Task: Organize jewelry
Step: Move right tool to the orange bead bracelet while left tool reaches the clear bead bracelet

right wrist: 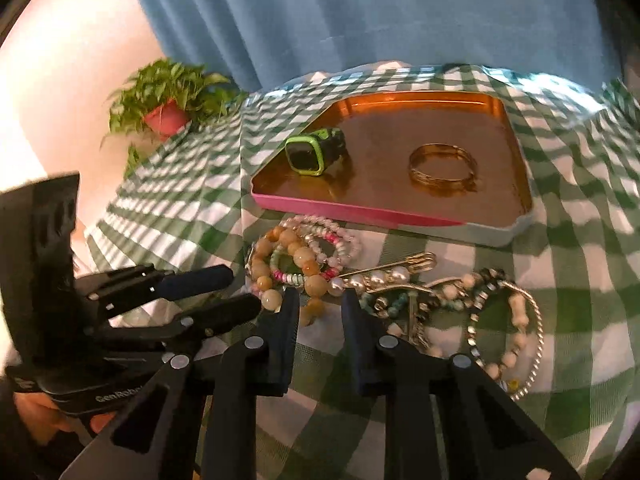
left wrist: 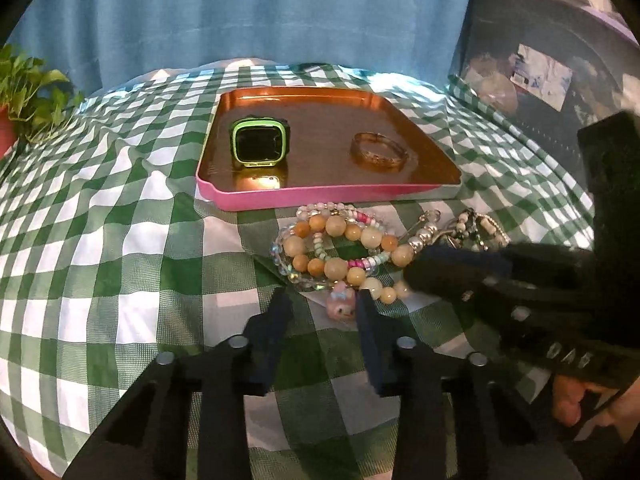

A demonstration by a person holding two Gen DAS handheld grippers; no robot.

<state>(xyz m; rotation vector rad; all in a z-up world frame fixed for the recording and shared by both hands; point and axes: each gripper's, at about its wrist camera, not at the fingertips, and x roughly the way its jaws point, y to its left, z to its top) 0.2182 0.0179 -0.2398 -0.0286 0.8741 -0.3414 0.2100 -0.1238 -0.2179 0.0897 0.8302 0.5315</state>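
Bracelets [left wrist: 340, 240] lie heaped on the bench [left wrist: 120, 240] before the tray [left wrist: 320, 194]. Left hand-held gripper [left wrist: 324, 300] grasps a pink charm [left wrist: 341, 307]; right hand-held gripper [right wrist: 320, 296] grasps the bracelets' beads.

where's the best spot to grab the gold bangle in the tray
Pinch the near rim of the gold bangle, coming from above with one finger inside the loop. It lies flat on the tray, apart from the green watch, so only its thin wall offers a hold.
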